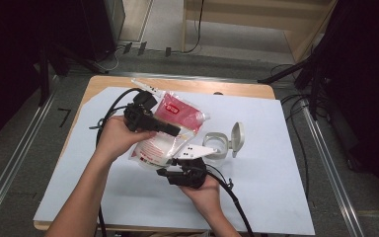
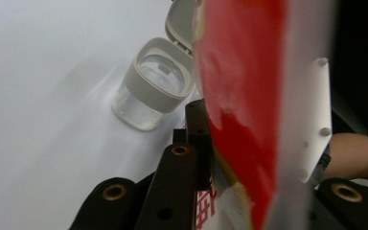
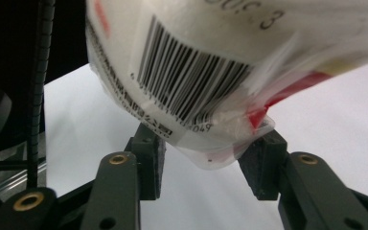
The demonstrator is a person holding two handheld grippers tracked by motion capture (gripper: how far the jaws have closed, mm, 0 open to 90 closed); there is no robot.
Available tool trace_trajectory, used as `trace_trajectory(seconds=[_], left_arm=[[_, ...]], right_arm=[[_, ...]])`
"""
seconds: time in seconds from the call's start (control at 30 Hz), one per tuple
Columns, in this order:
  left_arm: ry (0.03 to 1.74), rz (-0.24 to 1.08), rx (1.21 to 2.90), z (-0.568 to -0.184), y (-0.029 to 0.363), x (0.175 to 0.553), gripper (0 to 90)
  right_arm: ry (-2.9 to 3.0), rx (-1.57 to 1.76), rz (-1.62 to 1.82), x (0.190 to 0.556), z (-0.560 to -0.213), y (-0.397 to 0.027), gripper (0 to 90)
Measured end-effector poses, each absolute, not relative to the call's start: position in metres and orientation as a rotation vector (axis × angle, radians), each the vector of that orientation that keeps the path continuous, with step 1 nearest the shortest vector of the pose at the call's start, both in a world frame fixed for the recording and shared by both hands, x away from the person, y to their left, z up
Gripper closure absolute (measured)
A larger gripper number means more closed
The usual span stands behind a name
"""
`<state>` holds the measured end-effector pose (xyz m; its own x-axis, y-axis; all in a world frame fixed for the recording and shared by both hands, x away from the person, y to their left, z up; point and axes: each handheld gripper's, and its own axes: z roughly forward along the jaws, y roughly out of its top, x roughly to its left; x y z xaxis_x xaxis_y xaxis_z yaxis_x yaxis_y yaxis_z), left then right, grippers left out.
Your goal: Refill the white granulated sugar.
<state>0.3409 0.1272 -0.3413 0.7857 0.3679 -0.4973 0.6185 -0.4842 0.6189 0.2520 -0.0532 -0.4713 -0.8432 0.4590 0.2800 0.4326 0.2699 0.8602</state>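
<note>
A red-and-white plastic bag (image 1: 177, 116) of white grains is held up over the table, tilted. My left gripper (image 1: 175, 131) is shut on its upper part; in the left gripper view one jaw presses the bag (image 2: 239, 96) and the other is hidden behind it. My right gripper (image 1: 170, 167) sits under the bag's lower end. In the right gripper view the barcode end of the bag (image 3: 196, 57) hangs down with its sealed corner between the spread pads (image 3: 151, 163) of my right gripper (image 3: 206, 163), not squeezed.
A clear jar (image 1: 216, 143) with a grey rim stands just right of the bag, its flip lid (image 1: 237, 137) open; the left gripper view shows this jar (image 2: 155, 84) below the bag. A white sheet (image 1: 276, 187) covers the wooden table. Cables trail off the near and left edges.
</note>
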Motion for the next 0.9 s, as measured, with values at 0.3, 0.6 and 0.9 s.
trace_trajectory(seconds=[0.3, 0.6, 0.9], left_arm=[[0.795, -0.528, 2.115, -0.339, 0.121, 0.338, 90.0], [0.835, -0.516, 2.109, -0.345, 0.109, 0.340, 90.0], [0.768, -0.293, 2.176, -0.338, 0.100, 0.332, 79.1]], right_arm=[[2.440, 0.801, 1.644, 0.251, -0.475, -0.049, 49.7], [2.399, 0.788, 1.500, 0.240, -0.472, -0.039, 51.3], [2.447, 0.867, 1.673, 0.239, -0.465, -0.040, 58.7]])
